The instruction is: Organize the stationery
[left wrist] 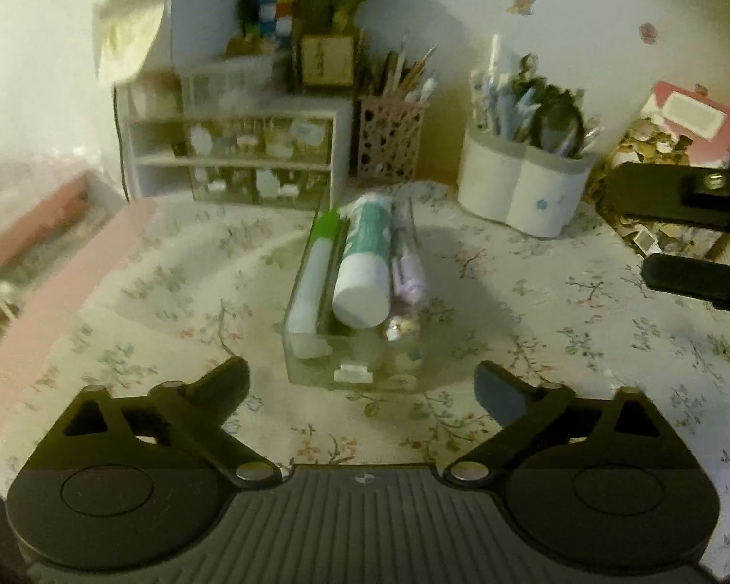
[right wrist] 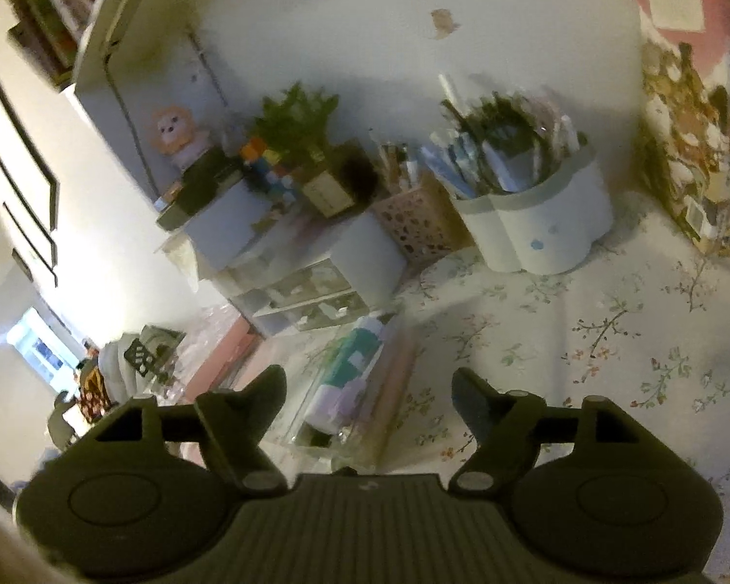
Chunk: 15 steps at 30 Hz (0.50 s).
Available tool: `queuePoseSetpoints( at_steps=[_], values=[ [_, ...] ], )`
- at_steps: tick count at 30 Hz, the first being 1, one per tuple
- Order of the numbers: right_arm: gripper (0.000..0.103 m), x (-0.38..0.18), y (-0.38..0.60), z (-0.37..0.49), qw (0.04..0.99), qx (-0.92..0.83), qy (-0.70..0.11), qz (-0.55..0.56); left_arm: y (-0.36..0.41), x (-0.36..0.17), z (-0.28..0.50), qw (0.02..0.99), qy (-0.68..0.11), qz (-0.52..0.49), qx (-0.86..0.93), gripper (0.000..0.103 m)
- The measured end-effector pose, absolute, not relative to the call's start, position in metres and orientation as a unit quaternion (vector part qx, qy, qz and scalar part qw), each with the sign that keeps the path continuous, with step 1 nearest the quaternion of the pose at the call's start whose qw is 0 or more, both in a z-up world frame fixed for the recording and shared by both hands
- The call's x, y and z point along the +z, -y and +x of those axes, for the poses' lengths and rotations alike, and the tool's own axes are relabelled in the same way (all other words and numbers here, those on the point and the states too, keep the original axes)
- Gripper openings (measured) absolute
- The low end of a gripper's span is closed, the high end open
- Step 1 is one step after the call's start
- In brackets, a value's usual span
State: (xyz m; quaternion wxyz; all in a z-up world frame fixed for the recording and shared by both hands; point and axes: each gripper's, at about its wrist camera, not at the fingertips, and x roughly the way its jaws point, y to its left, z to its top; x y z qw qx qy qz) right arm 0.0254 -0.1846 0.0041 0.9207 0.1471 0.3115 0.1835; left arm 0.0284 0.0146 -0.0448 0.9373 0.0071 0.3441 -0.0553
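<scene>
A clear plastic tray (left wrist: 311, 365) lies on the floral tablecloth (left wrist: 559, 321). It holds a green-and-white tube (left wrist: 311, 282), a teal-and-white tube (left wrist: 365, 263) and a clear case with a purple item (left wrist: 406, 267). My left gripper (left wrist: 362, 384) is open and empty, just in front of the tray's near end. My right gripper (right wrist: 370, 389) is open and empty, above the same tray (right wrist: 316, 433). Its fingers (left wrist: 681, 194) show at the right edge of the left wrist view.
At the back stand a small drawer unit (left wrist: 238, 155), a pink lattice pen cup (left wrist: 389, 141), a white pen holder (left wrist: 520, 190) full of pens, and a patterned box (right wrist: 691, 146) at the right. A pink box (left wrist: 63, 301) lies at the left.
</scene>
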Motion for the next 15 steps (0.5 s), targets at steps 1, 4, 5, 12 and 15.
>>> queuePoseSetpoints(
  at_steps=[1,4,5,12,15],
  values=[
    [0.068,0.006,0.183,0.022,0.922,0.185,-0.309,0.14,-0.012,-0.04,0.024,0.939,-0.339,0.015,-0.053,0.098],
    [0.076,0.014,0.18,0.013,0.928,0.189,-0.301,0.114,-0.007,-0.026,0.012,0.943,-0.327,0.04,-0.041,0.098],
    [0.079,0.018,0.18,0.009,0.93,0.193,-0.296,0.106,-0.006,-0.023,0.01,0.943,-0.328,0.047,-0.032,0.098],
    [0.083,0.032,0.175,-0.008,0.933,0.219,-0.279,0.063,-0.009,-0.009,-0.004,0.944,-0.326,0.051,-0.005,0.098],
    [0.083,0.033,0.173,-0.01,0.931,0.228,-0.279,0.06,-0.011,-0.008,-0.006,0.942,-0.332,0.048,0.005,0.098]
  ],
)
